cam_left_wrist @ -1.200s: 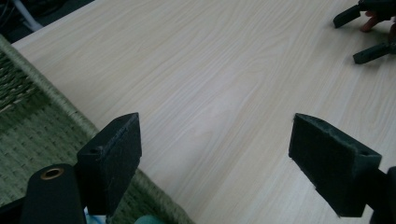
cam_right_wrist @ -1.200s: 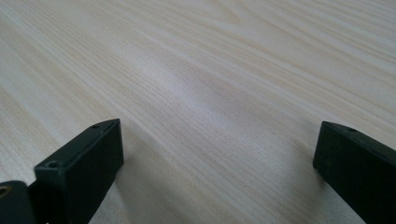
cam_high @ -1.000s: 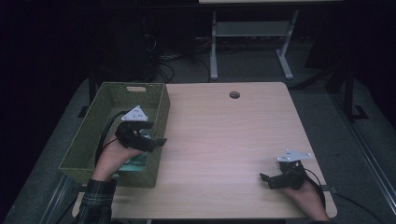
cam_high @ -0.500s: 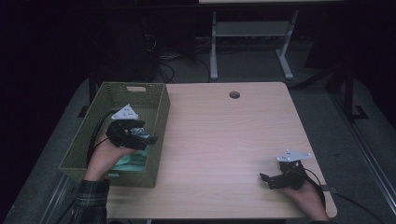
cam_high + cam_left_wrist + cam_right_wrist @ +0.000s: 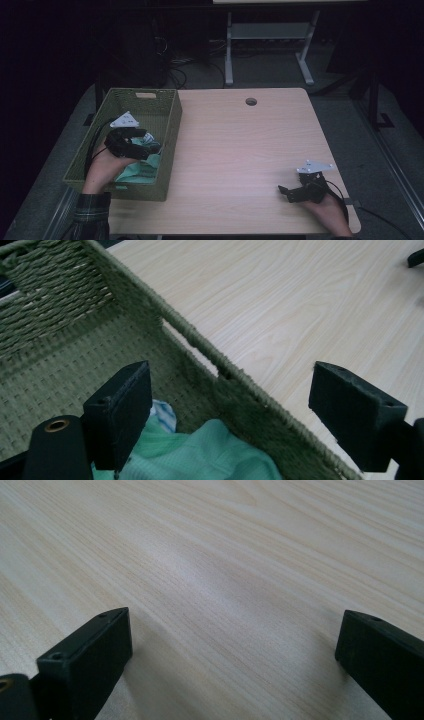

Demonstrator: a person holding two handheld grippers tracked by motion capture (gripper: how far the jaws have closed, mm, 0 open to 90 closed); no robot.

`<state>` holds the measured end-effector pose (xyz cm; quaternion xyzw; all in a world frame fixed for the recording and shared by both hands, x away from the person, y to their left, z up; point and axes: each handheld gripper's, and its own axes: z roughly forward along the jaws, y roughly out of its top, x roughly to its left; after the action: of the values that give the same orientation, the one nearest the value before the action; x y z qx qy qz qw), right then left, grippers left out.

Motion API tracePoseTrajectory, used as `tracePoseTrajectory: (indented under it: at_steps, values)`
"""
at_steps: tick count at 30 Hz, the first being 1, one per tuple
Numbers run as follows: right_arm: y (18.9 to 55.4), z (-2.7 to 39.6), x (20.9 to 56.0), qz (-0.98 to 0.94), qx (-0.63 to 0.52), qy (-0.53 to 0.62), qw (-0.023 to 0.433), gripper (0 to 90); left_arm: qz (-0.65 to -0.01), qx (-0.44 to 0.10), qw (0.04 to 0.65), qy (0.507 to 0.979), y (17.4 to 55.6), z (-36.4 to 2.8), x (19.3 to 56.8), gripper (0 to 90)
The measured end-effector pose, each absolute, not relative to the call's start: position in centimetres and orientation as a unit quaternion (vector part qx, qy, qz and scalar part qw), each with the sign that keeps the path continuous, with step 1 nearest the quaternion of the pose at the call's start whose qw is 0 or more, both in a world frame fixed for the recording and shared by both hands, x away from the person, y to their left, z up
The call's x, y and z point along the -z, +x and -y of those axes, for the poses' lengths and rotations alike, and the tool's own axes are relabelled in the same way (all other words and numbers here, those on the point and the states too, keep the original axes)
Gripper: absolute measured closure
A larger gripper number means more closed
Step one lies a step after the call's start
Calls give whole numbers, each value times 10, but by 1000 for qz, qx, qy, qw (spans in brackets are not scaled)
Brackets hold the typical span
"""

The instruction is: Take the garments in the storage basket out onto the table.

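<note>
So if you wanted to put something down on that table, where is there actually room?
Nearly all of the light wooden tabletop is bare, from the green woven basket at its left edge across to the right hand-held gripper near the front right corner. A small round hole sits near the far edge. The basket is crowded: mint-green cloth and the left hand-held gripper.

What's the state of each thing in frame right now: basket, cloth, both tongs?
Basket: upright at the table's left edge, open top.
Green cloth: crumpled inside the basket, ungripped.
Left tongs: open, above the cloth, straddling the basket's wall.
Right tongs: open, nothing between them, low over the table.
</note>
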<state>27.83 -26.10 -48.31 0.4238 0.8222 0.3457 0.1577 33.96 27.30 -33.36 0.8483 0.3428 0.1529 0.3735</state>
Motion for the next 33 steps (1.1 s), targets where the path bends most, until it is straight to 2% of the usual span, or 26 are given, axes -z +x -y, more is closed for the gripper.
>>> tracePoseTrajectory:
  at_steps: [25, 26, 33]
  values:
    - [278, 261, 483, -822, -346, 424, 158, 15, -383, -162, 330, 848, 348, -297, 351, 171]
    - [278, 261, 483, -822, -346, 424, 158, 15, -383, -161, 328, 848, 349, -299, 353, 209]
    - [278, 261, 483, -822, -346, 424, 158, 15, -393, -154, 311, 851, 354, -304, 364, 219]
